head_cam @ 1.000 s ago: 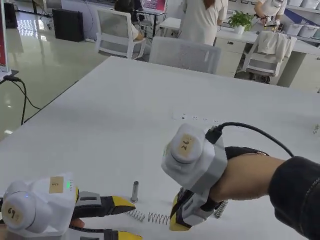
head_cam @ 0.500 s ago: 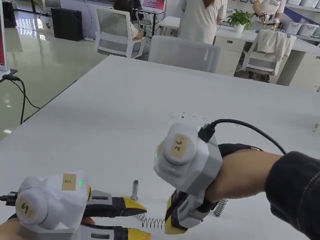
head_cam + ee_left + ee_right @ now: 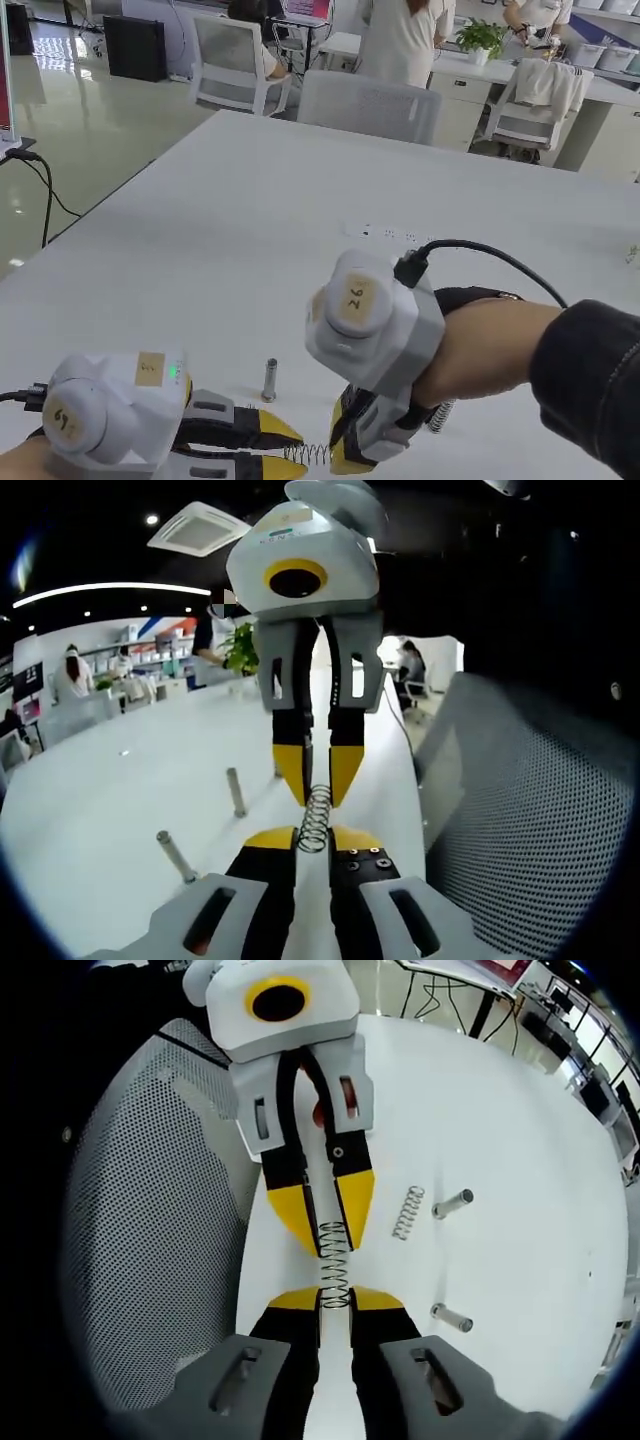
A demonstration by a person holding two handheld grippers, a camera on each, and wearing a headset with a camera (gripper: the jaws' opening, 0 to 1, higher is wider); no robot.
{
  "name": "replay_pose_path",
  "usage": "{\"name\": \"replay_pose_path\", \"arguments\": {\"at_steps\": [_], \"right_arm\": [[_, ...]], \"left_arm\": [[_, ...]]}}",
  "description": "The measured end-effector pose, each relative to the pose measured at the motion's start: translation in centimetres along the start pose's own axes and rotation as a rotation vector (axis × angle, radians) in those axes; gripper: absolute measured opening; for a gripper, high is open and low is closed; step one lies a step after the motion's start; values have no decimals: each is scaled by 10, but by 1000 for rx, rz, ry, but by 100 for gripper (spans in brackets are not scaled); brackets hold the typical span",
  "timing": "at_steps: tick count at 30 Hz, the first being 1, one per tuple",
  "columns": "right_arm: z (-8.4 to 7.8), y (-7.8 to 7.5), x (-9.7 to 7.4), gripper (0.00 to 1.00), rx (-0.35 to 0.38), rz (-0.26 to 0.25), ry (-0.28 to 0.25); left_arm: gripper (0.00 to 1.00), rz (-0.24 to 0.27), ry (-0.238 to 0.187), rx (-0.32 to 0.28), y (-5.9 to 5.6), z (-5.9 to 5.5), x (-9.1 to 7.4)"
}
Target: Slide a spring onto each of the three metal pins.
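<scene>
Low in the head view, the left gripper and right gripper each pinch one end of a coil spring, jaws nearly closed on it, while a second spring lies just beside a metal pin at right in the right gripper view.

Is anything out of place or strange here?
One spring is pinched at both ends, by the left gripper and the right gripper at once. A second spring lies loose on the table beside a bare pin.
</scene>
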State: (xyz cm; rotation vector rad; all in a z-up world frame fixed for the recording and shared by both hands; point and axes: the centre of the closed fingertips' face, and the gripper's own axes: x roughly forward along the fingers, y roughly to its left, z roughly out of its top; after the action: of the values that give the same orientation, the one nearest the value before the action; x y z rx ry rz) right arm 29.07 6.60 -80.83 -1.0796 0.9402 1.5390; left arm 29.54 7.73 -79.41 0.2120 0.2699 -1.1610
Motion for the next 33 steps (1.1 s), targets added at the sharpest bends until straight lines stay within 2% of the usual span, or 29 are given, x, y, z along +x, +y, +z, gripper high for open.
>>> {"name": "replay_pose_path", "arguments": {"at_steps": [6, 8, 14, 24, 33], "right_arm": [[-2, 1, 3, 9, 8, 5, -20], [-3, 1, 4, 12, 12, 5, -21], [-5, 2, 6, 12, 22, 8, -25], [-9, 1, 8, 9, 25, 9, -25], [0, 1, -6, 9, 43, -3, -61]], "left_arm": [[3, -13, -2, -3, -3, 0, 0], [2, -14, -4, -2, -3, 0, 1], [2, -15, -12, 2, -3, 4, -1], [2, -18, -61, -6, -4, 16, -3], [3, -15, -33, 0, -5, 9, -2]]}}
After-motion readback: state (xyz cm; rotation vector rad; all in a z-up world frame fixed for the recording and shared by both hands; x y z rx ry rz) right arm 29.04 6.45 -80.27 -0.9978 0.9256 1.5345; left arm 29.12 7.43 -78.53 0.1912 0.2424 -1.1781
